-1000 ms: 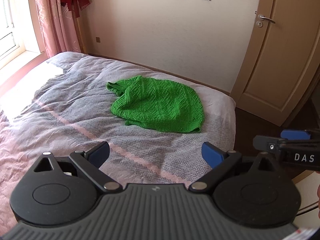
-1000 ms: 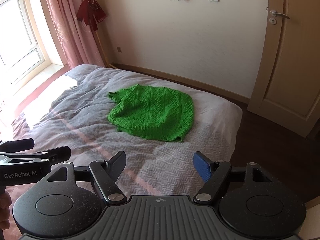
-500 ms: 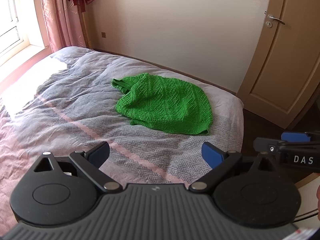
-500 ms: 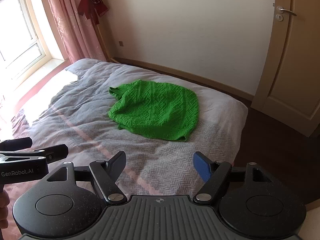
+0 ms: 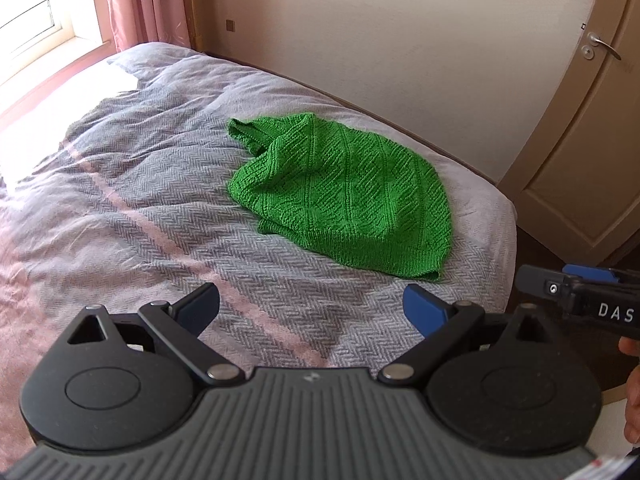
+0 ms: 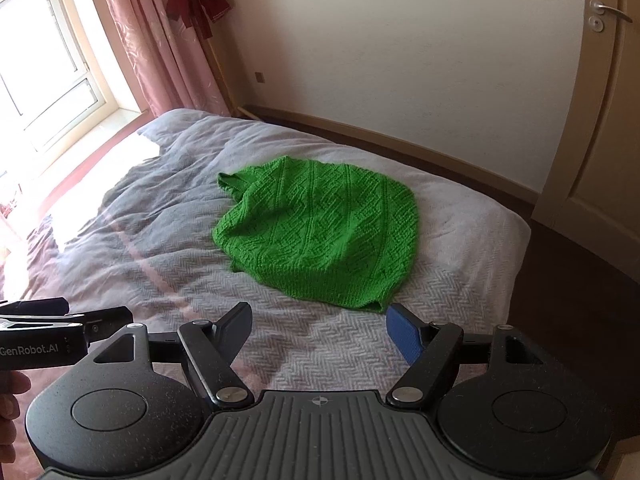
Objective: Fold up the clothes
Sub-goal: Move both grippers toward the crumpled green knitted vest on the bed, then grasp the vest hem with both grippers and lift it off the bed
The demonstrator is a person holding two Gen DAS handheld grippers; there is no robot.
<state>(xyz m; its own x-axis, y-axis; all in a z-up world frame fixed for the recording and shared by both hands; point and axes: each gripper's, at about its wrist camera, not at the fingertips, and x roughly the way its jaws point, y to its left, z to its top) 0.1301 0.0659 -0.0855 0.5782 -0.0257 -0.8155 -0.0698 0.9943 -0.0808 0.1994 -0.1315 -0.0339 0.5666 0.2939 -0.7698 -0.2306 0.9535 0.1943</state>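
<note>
Green knit sweater point(image 5: 344, 196) just lying crumpled on the bed point(image 5: 132, 184), nothing grabbed.

Your left tongs point(image 5: 312, 308) and right tongs point(image 6: 320, 330) are both spread wide with nothing between the pads, hanging over the grey herringbone bedspread short of the sweater's near hem. No containers anywhere. Compared to a second ago, you've moved in closer: the sweater fills more of both views, and the right tongs' blue pad point(image 6: 404, 334) sits just beside its hem.

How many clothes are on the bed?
1: a green sweater lying in a heap near the bed's door-side end. Anything underneath it would be hidden.
</note>
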